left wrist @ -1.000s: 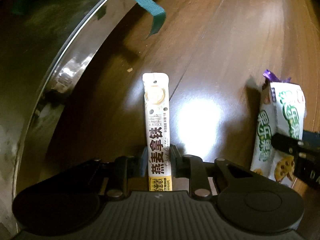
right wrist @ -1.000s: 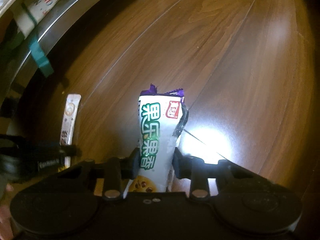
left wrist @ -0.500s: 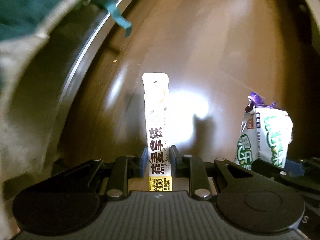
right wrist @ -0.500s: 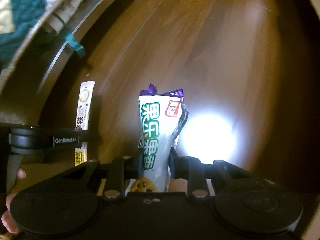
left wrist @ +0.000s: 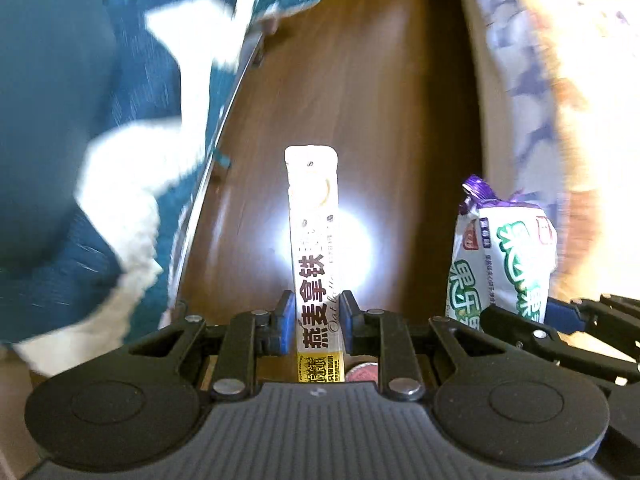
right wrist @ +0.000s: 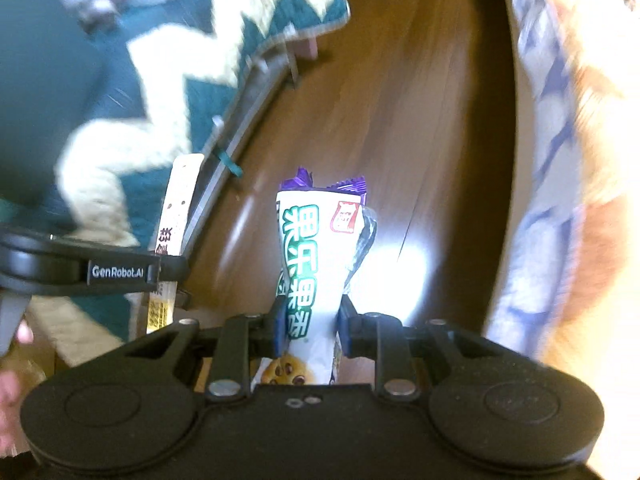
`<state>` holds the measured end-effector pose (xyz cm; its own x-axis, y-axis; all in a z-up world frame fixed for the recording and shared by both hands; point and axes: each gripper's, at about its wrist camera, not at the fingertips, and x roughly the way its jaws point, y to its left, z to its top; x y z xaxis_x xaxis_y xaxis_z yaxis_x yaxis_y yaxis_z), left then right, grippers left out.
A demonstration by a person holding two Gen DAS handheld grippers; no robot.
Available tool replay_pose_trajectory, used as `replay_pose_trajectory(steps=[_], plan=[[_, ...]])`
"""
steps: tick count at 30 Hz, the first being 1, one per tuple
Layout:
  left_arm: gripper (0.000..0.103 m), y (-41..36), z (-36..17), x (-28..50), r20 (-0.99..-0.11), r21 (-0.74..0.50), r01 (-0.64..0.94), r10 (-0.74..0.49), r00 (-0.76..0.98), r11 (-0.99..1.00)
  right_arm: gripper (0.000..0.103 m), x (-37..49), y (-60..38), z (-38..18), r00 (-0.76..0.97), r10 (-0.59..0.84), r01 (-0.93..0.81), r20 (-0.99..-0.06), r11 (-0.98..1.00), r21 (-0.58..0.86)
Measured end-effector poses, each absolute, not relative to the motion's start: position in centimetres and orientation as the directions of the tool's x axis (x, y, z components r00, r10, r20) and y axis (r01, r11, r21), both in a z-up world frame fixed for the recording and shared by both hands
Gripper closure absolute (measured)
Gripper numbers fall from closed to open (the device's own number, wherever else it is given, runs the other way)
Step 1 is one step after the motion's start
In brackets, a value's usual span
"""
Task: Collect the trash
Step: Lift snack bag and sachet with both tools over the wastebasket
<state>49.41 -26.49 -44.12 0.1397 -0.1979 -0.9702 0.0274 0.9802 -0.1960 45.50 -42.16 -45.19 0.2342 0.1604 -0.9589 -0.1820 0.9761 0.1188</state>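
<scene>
A long white drink-mix sachet [left wrist: 314,232] with black characters and a yellow end hangs in the air, and my left gripper [left wrist: 316,320] is shut on its lower part. Beside it to the right, my right gripper [right wrist: 312,320] is shut on a white cookie wrapper [right wrist: 316,248] with green lettering and a purple torn top. The same wrapper [left wrist: 504,256] shows at the right of the left wrist view. The sachet [right wrist: 178,208] shows at the left of the right wrist view. Both items are held well above the wooden floor [left wrist: 360,80].
A teal and cream quilt [left wrist: 100,160] over a metal-edged frame [right wrist: 240,120] fills the left side. Pale fabric with a blue pattern [left wrist: 540,80] runs down the right. A strip of floor lies between them. A person's fingers [right wrist: 20,332] show at the lower left.
Both grippers have risen from near the floor with the sachet and the wrapper still held. The floor looks farther away, and the quilt and the patterned fabric have come into view.
</scene>
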Motion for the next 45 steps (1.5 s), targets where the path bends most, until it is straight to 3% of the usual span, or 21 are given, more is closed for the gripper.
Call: replay_pose_trajectory(steps=[5,14,25,34,45], plan=[[0.08,-25.7,-33.3,48.5,-0.942,-0.221,0.119,-0.244,0.232,0.968,0.079,44.8,-41.9,-35.6,0.291,0.165,-0.189,-0.943,0.976,0.113],[0.08,-22.7,-17.2,47.9,-0.889,-0.248,0.132,-0.28,0.361,0.96,0.079,44.0,-39.6,-19.9,0.422,0.202,-0.267,-0.884,0.959,0.091],[0.08,-12.4,-8.1,49.2,-0.819,-0.245,0.06,-0.239,0.521,0.968,0.079,44.8,-31.9,-9.4,0.528,0.312,-0.394,-0.79,0.914,0.097],[0.08,-3.7,-6.9,51.0,-0.834,-0.159,0.004,-0.136,0.535,0.987,0.079,48.8,-22.8,-6.6,0.512,0.393,-0.476,-0.764,0.87,0.129],[0.08,0.6,-14.5,53.3,-0.916,-0.065,0.01,-0.063,0.395,0.998,0.076,53.3,-13.8,-11.2,0.445,0.35,-0.519,-0.824,0.851,0.08]])
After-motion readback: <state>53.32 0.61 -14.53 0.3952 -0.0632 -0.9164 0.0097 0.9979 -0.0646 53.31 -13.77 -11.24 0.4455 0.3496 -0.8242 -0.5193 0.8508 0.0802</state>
